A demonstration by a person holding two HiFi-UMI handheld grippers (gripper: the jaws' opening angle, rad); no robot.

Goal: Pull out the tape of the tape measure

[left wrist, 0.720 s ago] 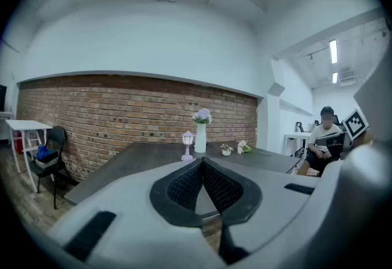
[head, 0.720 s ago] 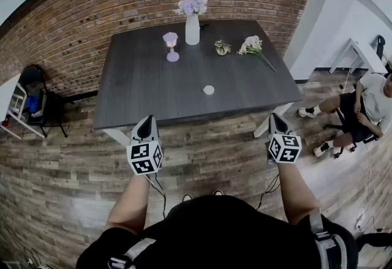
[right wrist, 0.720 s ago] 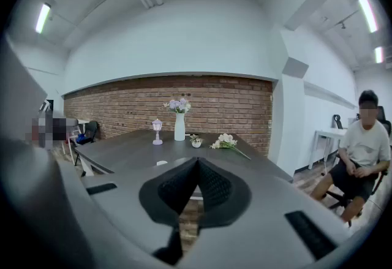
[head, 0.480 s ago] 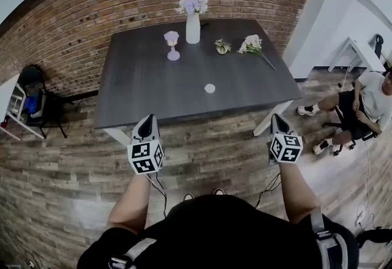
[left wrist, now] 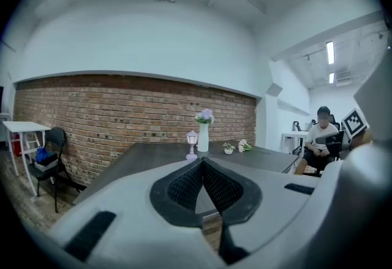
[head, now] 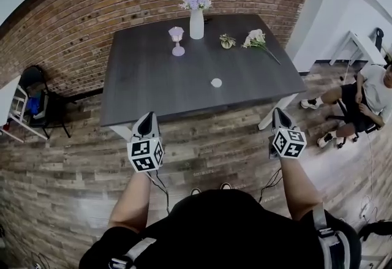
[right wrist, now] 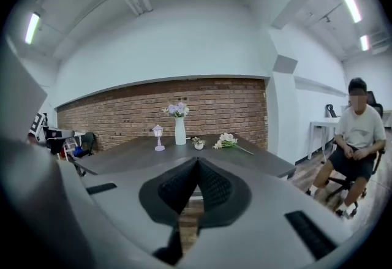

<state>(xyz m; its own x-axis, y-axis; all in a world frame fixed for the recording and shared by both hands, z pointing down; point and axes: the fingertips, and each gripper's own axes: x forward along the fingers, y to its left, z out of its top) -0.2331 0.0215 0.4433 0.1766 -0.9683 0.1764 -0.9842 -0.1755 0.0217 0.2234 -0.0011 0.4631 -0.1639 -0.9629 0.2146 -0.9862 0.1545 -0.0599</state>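
Observation:
The tape measure (head: 216, 83) is a small white round case lying alone on the dark table (head: 153, 78), right of its middle. Neither gripper is near it. My left gripper (head: 147, 117) hovers over the floor just short of the table's front edge, jaws shut and empty. My right gripper (head: 278, 112) hangs by the table's front right corner, also shut with nothing in it. In the left gripper view the black pads (left wrist: 184, 185) meet, and so do the pads (right wrist: 213, 185) in the right gripper view. The tape measure does not show in either gripper view.
At the table's far side stand a white vase of purple flowers (head: 196, 22), a small lamp (head: 177, 41), a little plant (head: 227, 41) and a loose flower bunch (head: 257, 40). A person sits on a chair (head: 367, 99) at the right. A black chair (head: 37, 105) stands at the left.
The head view has shifted a little, so the table and tape measure sit slightly higher and further right in the picture. Both grippers stay shut, now nearer the table's front edge.

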